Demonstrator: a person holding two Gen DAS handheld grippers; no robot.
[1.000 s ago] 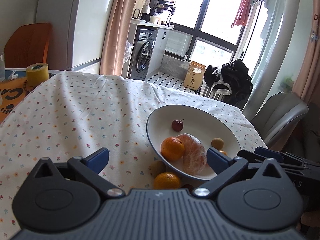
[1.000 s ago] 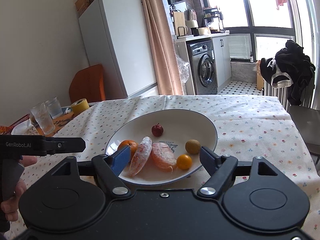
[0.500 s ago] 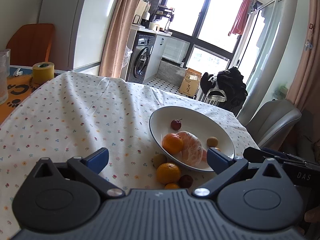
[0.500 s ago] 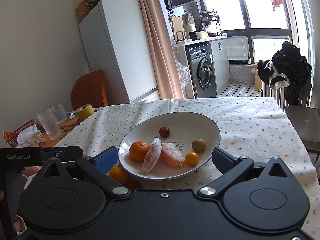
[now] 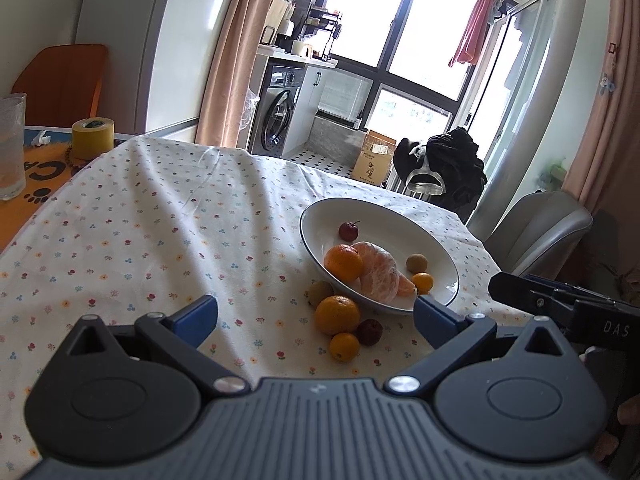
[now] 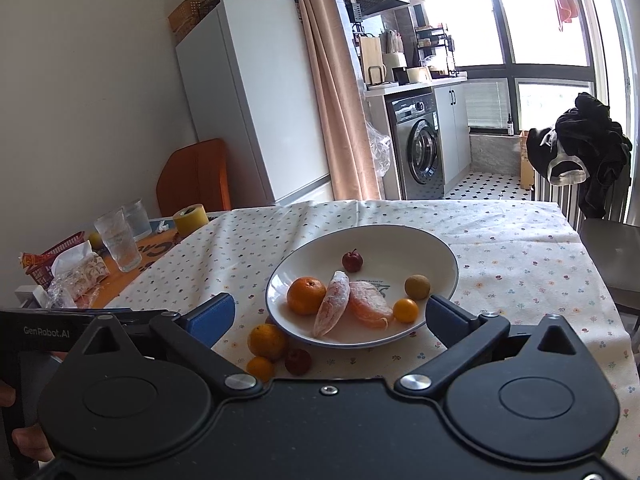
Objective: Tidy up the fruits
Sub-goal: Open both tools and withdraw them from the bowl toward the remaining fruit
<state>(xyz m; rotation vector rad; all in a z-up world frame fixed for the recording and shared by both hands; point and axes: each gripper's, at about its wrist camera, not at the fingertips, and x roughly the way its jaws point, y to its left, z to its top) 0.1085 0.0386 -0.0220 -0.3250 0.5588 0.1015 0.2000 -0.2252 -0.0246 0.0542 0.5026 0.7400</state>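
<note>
Both grippers pulled back from the plate over the last second; four loose fruits that were hidden under the jaws now show on the table.

Left gripper [image 5: 316, 316]: jaws spread wide, holding nothing. Right gripper [image 6: 330, 314]: same, released and empty.

Plate [image 5: 436, 240] sits ahead of both jaw sets, slightly right of centre for the left, roughly centred for the right. It holds a red fruit [image 6: 352, 261], a whole orange [image 6: 306, 295], two peeled segments [image 6: 331, 309], a brown fruit [image 6: 417, 286] and a small orange one [image 6: 405, 310].

Still off the plate, clustered at its near-left rim:
- big orange [image 5: 337, 314], touching or nearly touching the rim
- greenish fruit [image 5: 320, 292], tucked behind it, against the rim
- small orange [image 5: 344, 346], nearest the jaws
- dark red fruit [image 5: 369, 332], just beside the small orange

Key relation: in the left view the cluster lies dead ahead, between the two fingers, just beyond the tips. In the right view it sits low and left, close to the left finger, off-axis. So the left is my pick as better lined up. All four are roundish, no long axis to match; approach angle is free.

Likely next: left goes forward and down on the small orange. Risk: it is packed against its neighbours, so a finger could nudge the red one and roll it.
</note>
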